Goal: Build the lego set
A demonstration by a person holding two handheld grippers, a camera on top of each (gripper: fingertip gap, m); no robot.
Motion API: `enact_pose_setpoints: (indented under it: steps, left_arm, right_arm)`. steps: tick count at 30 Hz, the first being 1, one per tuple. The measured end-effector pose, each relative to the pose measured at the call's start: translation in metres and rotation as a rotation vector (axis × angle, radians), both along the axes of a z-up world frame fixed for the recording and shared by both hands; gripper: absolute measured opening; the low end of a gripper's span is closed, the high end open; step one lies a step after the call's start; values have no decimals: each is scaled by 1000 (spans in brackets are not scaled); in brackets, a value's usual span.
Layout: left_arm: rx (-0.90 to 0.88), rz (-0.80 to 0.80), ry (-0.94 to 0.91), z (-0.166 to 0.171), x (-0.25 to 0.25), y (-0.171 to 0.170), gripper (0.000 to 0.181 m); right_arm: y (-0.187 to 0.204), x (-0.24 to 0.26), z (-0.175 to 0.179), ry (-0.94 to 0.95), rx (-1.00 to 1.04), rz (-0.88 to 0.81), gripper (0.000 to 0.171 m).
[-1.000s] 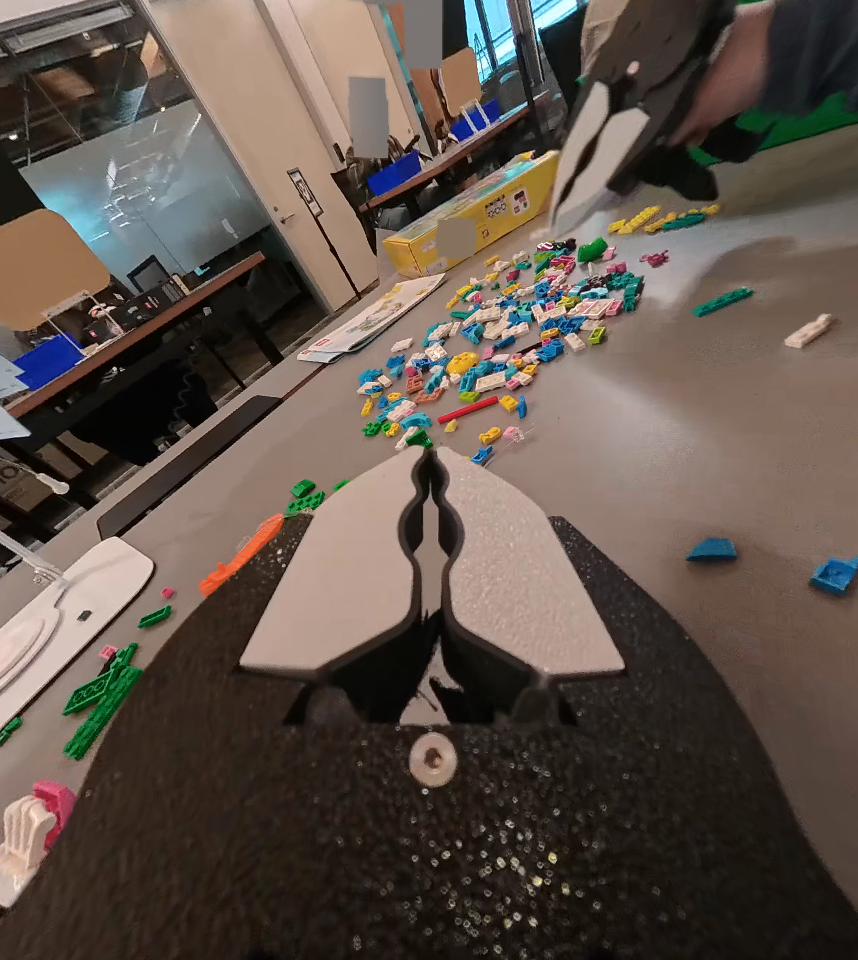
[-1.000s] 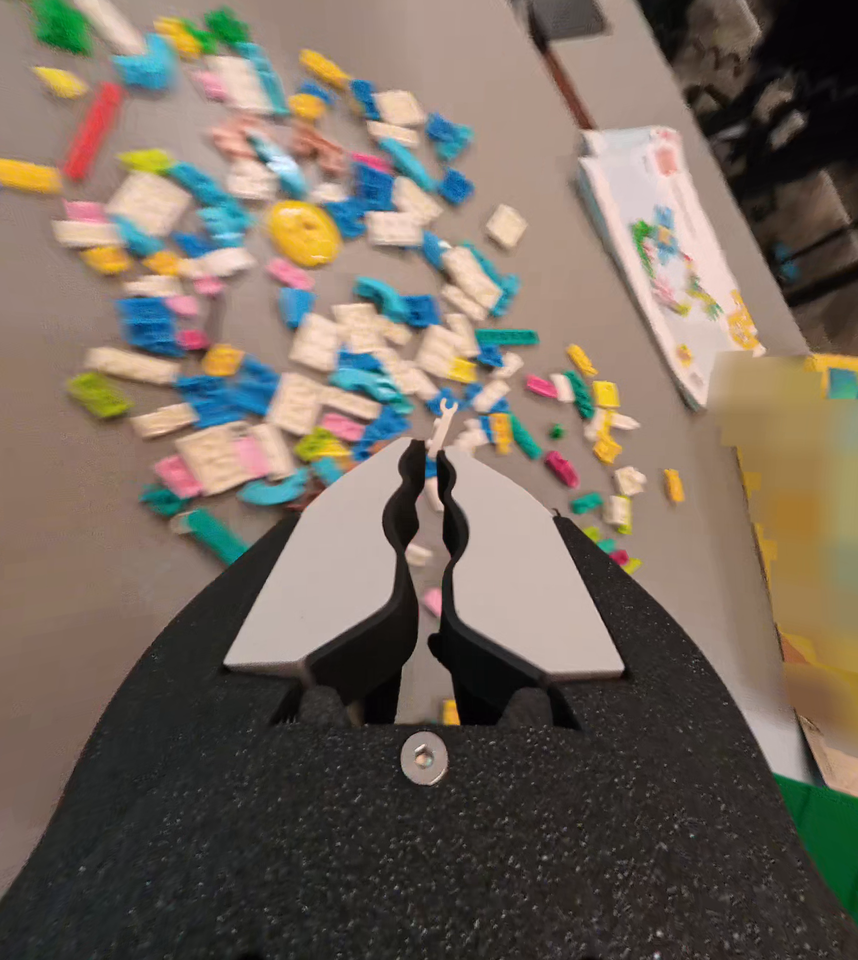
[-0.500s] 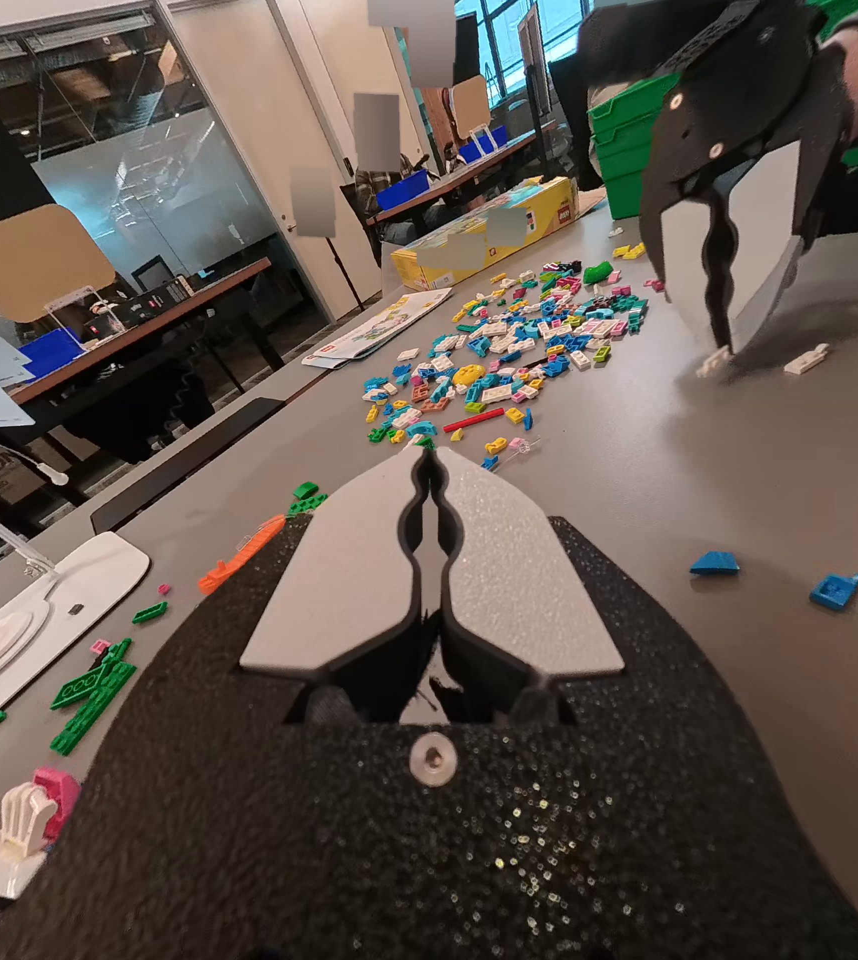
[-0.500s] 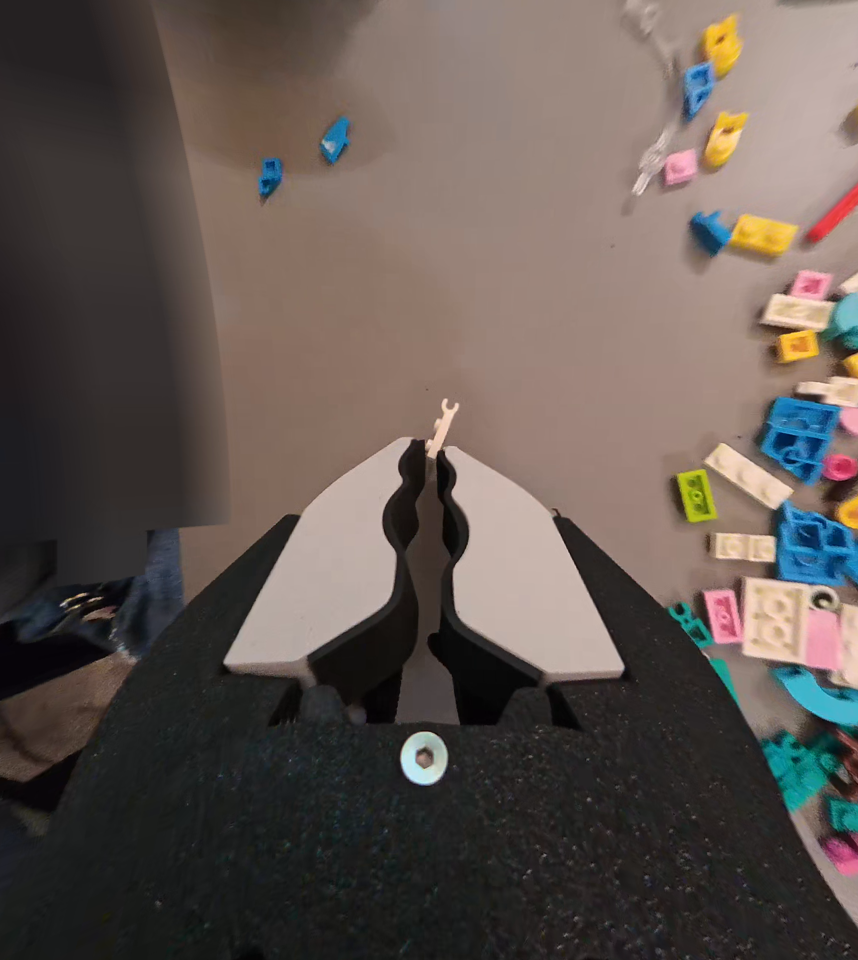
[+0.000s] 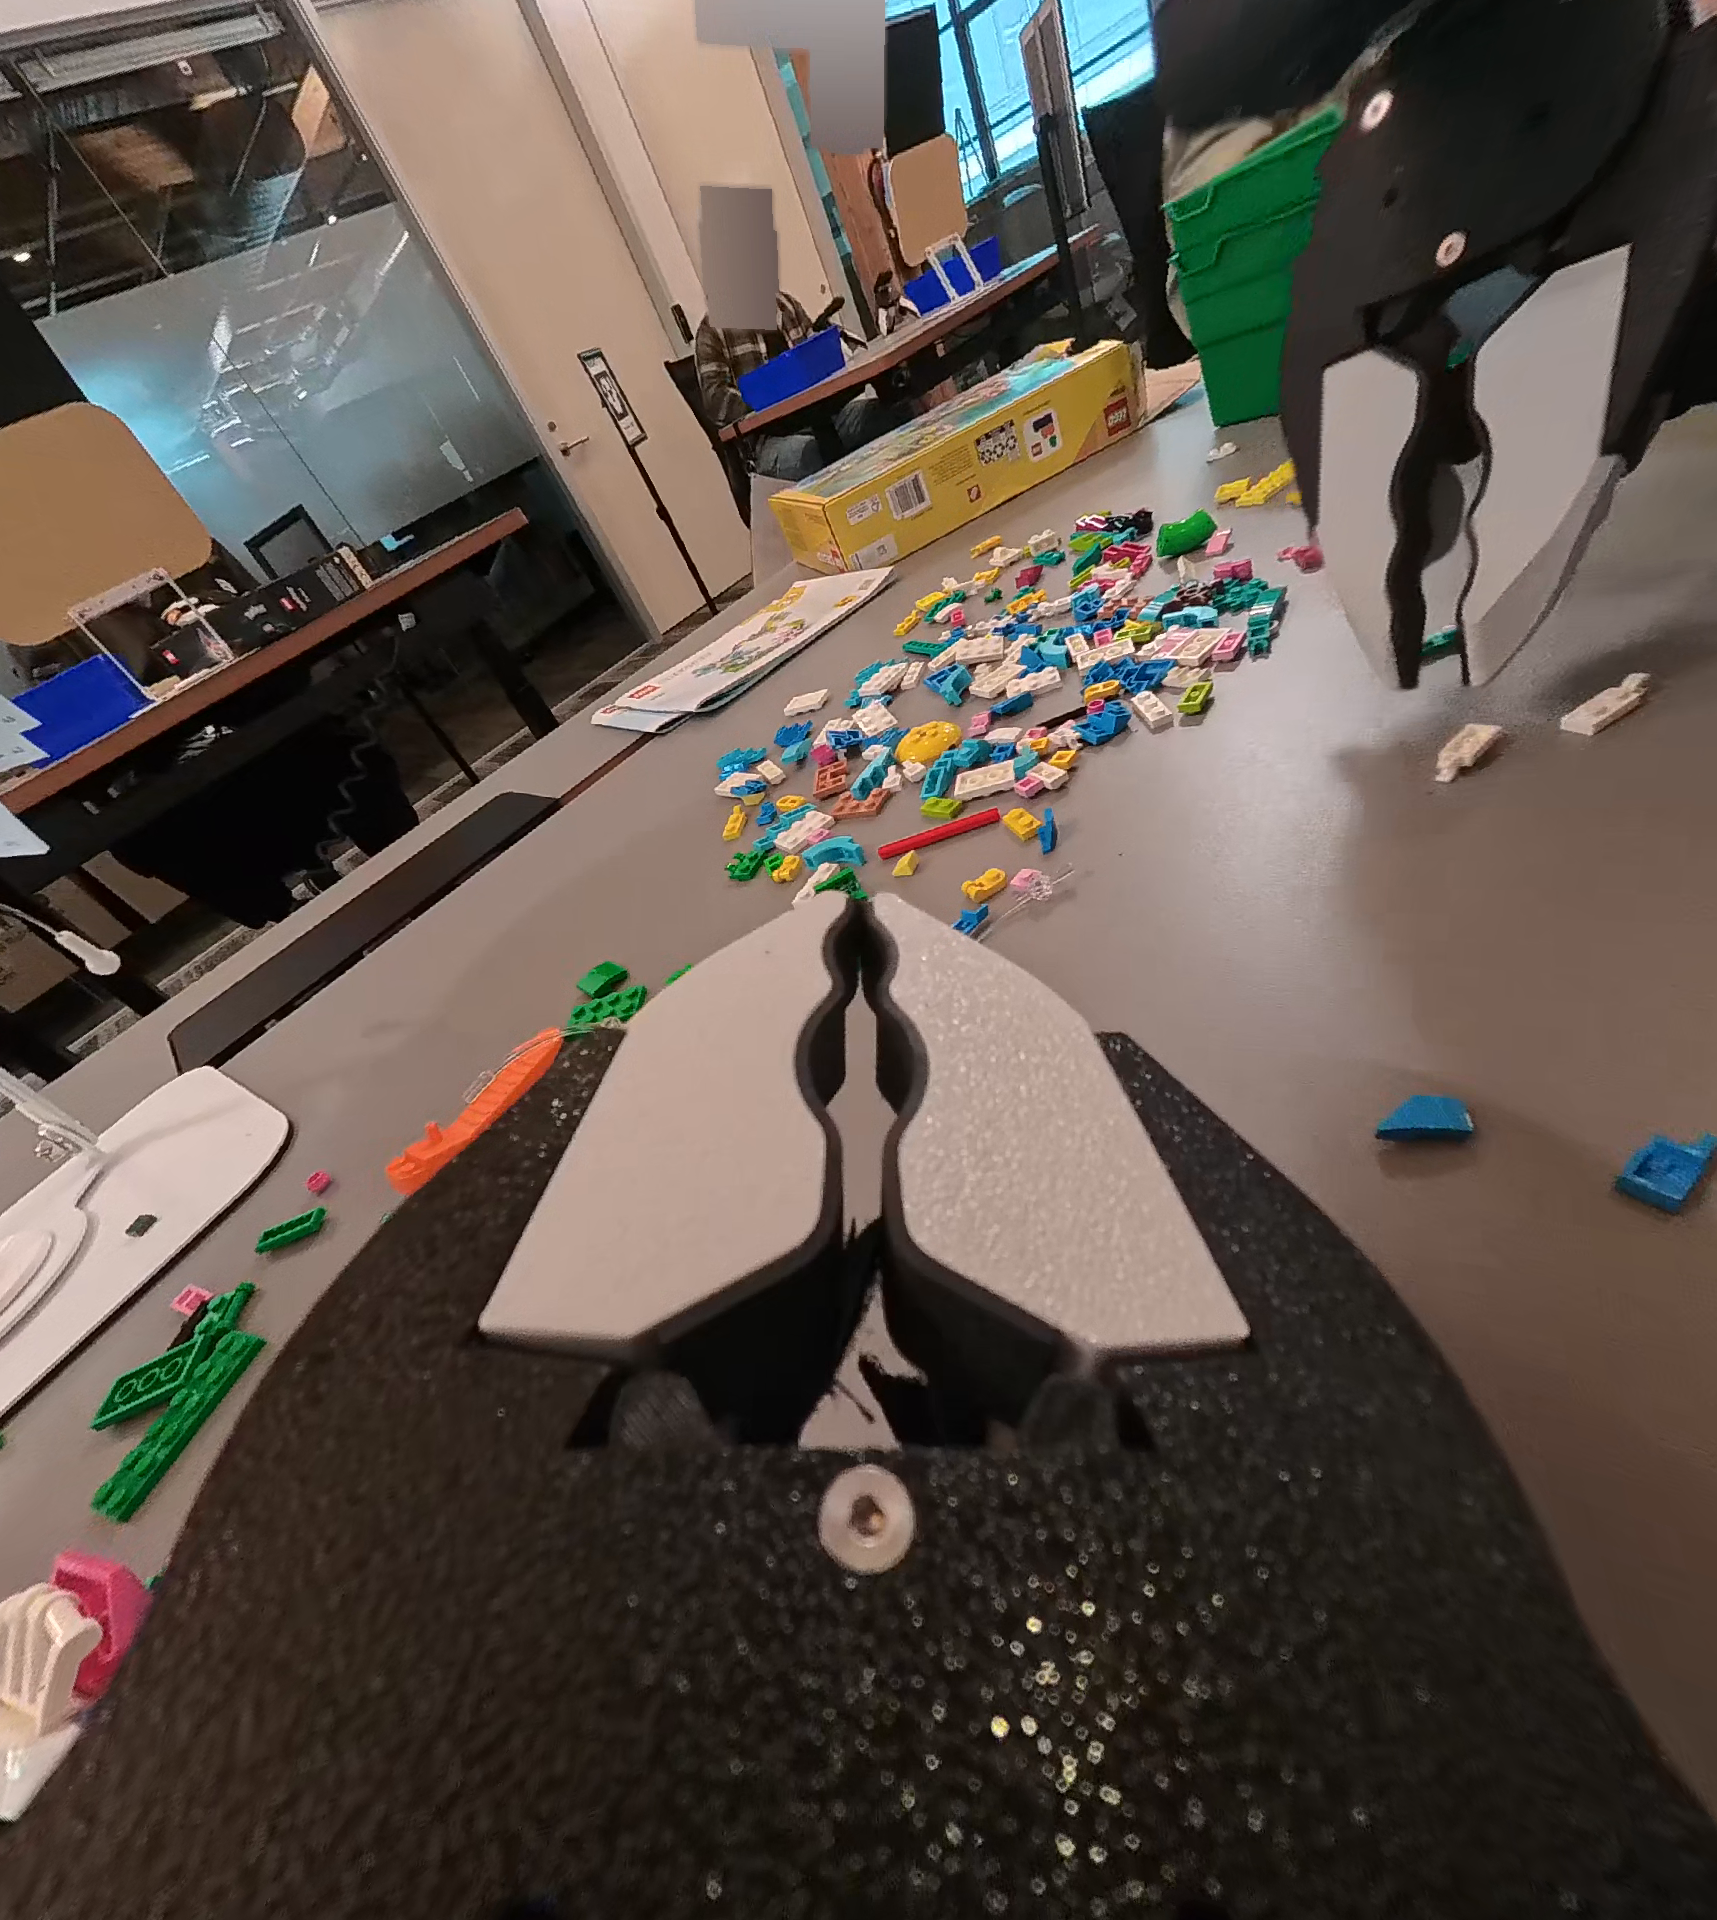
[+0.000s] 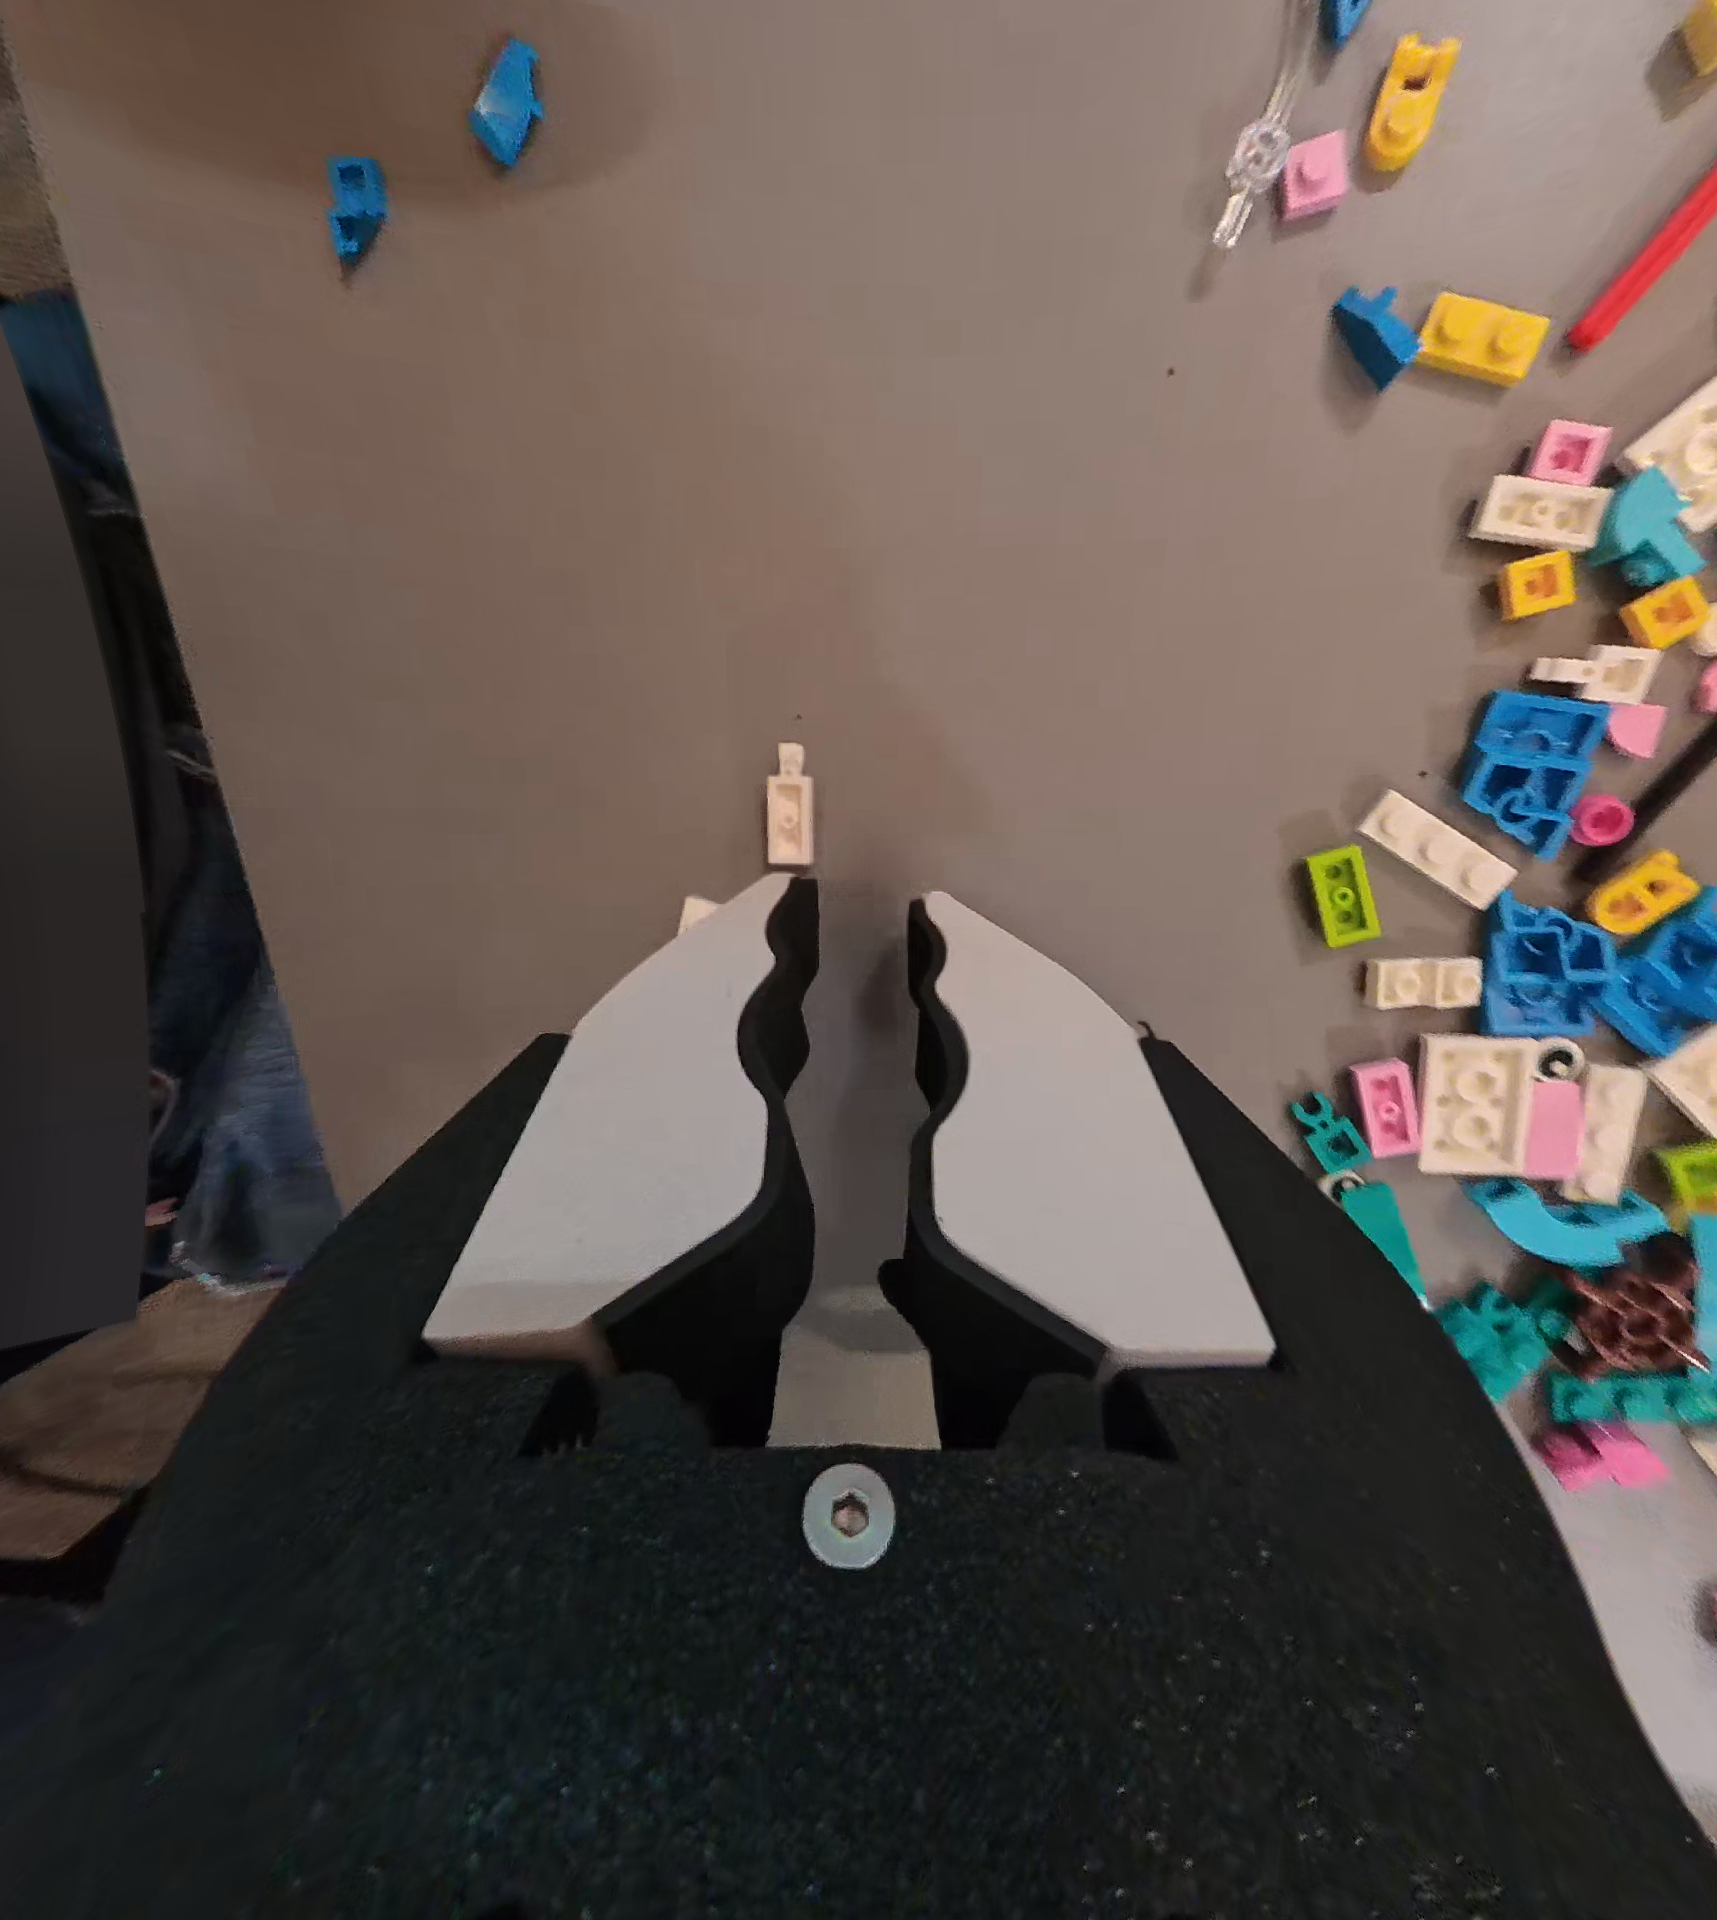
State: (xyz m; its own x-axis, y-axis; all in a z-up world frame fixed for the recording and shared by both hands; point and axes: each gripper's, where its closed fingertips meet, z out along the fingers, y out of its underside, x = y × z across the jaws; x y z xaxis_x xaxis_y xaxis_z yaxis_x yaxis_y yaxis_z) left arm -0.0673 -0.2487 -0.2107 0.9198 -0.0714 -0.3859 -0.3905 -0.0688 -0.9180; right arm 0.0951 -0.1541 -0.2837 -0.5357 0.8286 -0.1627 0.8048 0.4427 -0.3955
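Note:
My left gripper [image 5: 859,914] is shut and empty, low over the grey table [image 5: 1249,1039]. My right gripper [image 6: 859,899] is open and empty, pointing down at the table; it also shows at the upper right of the left wrist view [image 5: 1436,675]. A small white clip plate [image 6: 792,816] lies on the table just beyond its left fingertip, and shows in the left wrist view [image 5: 1467,748] too. A second white piece [image 5: 1602,704] lies beside it, mostly hidden behind the finger in the right wrist view [image 6: 696,912]. The pile of loose lego pieces [image 5: 1020,675] spreads over the table [image 6: 1612,831].
Two blue pieces [image 5: 1423,1120] [image 5: 1664,1172] lie apart on the table. An orange piece [image 5: 475,1117], green plates [image 5: 173,1403] and a white-and-pink part [image 5: 43,1662] lie at the left. A yellow box [image 5: 958,457], an instruction booklet [image 5: 750,655] and a white lamp base [image 5: 106,1195] sit near the table edge. Across from one pair of fingers to the other is roughly 20 cm.
My right gripper carried the small white piece from the pile to the table's bare part, lowered it and opened; the piece now lies on the table. My left gripper stayed shut and nearly still.

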Motion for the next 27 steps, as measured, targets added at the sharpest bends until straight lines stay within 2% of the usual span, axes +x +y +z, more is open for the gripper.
enact_pose_setpoints:
  steps: [5,9,11,13,16,19,20,21,24,27]
  left_arm:
    - [-5,0,2,-1,0,0,0]
    - [-8,-3,6,-1,1,1,0]
    - [1,-34,-10,1,5,0,0]
    - [11,-117,-82,7,19,-1,0]
    - [-77,-328,-327,16,58,3,3]
    - [-224,-456,-480,12,90,12,13]
    - [-250,-447,-504,10,96,17,30]
    - [-276,-444,-509,6,102,21,35]
    - [-348,-431,-481,-9,117,31,37]
    - [-405,-446,-565,-11,131,41,35]
  right_arm:
    - [-19,-1,6,178,85,107,15]
    - [-12,-3,-6,213,285,139,15]
    - [-12,-4,-8,212,297,143,13]
    - [-15,-6,-8,216,267,145,10]
    - [-18,-13,-1,282,286,179,6]
    - [-22,-22,10,411,357,245,3]
    - [-23,-26,15,472,400,277,3]
    - [-25,-28,20,532,448,314,2]
    - [-31,-37,39,725,645,413,3]
    - [-35,-40,56,896,869,507,2]
